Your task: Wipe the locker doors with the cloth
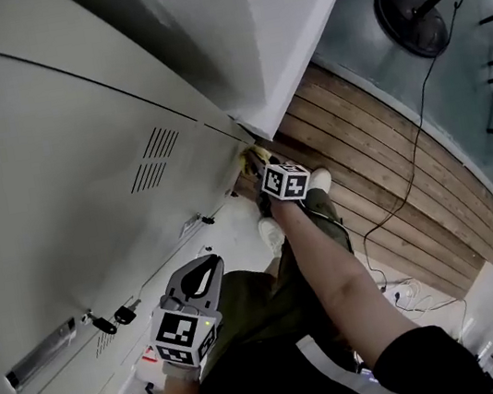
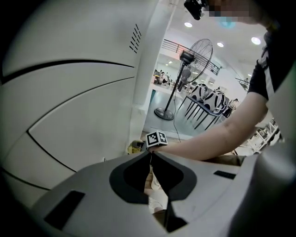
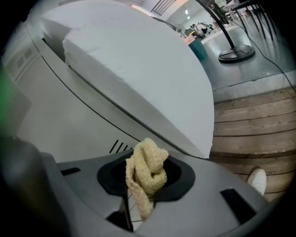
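A crumpled yellow cloth (image 3: 145,173) sits pinched between the jaws of my right gripper (image 3: 147,181). In the head view that right gripper (image 1: 258,163) reaches down to the bottom corner of the pale grey locker doors (image 1: 56,176), and the cloth (image 1: 248,155) is pressed at the locker's edge. The left gripper view shows the cloth (image 2: 134,146) low by the locker, beside the right gripper's marker cube (image 2: 156,138). My left gripper (image 1: 211,263) hangs near the person's waist, apart from the doors, jaws shut on nothing. Its tips meet in the left gripper (image 2: 151,153) view.
Vent slots (image 1: 154,157) and keyed locks (image 1: 123,313) mark the doors. A white pillar (image 1: 285,35) adjoins the lockers. Wooden floor planks (image 1: 382,169) carry a black cable (image 1: 411,173). A standing fan's round base (image 1: 411,20) rests on the grey floor. The person's white shoes (image 1: 272,232) stand below.
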`<state>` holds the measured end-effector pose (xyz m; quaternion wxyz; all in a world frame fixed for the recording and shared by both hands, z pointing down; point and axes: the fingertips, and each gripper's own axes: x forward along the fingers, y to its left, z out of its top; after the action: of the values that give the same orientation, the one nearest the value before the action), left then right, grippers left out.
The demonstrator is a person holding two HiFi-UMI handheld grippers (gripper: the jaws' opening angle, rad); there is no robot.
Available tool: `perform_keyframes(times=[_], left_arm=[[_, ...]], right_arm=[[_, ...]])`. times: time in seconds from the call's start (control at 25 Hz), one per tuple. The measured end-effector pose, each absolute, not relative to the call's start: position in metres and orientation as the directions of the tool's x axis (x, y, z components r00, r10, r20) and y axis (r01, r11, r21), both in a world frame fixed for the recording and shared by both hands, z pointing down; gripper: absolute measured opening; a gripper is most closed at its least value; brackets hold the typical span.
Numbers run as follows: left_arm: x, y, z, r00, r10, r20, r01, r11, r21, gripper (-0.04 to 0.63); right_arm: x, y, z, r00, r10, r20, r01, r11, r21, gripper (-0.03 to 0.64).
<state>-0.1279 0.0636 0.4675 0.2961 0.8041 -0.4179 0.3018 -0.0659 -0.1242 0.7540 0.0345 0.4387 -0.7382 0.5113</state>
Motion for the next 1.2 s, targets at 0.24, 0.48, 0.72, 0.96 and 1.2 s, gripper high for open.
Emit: perform_keyframes(times=[0.24, 0.48, 0.72, 0.96, 1.2], left_arm=[[-0.126, 0.070, 0.472, 0.460, -0.459, 0.760, -0.849, -0.479, 0.224, 0.026], [-0.132, 0.071, 0.471, 0.449, -0.450, 0.772, -0.847, -0.489, 0.207, 0.026], [-0.140, 0.065, 0.471, 0.439, -0.464, 0.769, -0.856, -0.475, 0.202, 0.026], [-0.133, 0.057, 0.466, 0.449, -0.452, 0.770, -0.853, -0.474, 0.219, 0.026], [-0.132, 0.065, 0.470, 0.469, -0.454, 0.757, -0.847, -0.475, 0.240, 0.026]], right_arm=[[-0.082, -0.128, 0.770, -0.612, -0.611, 0.503, -0.661, 0.046, -0.749, 0.101], [-0.085, -0.141, 0.780, -0.579, -0.629, 0.518, -0.656, -0.018, -0.755, 0.101], [-0.091, -0.149, 0.773, -0.590, -0.639, 0.494, -0.627, -0.023, -0.779, 0.087], [-0.093, -0.148, 0.760, -0.626, -0.633, 0.456, -0.581, -0.013, -0.814, 0.080], [-0.095, -0.144, 0.724, -0.680, -0.638, 0.362, -0.498, 0.039, -0.866, 0.081]])
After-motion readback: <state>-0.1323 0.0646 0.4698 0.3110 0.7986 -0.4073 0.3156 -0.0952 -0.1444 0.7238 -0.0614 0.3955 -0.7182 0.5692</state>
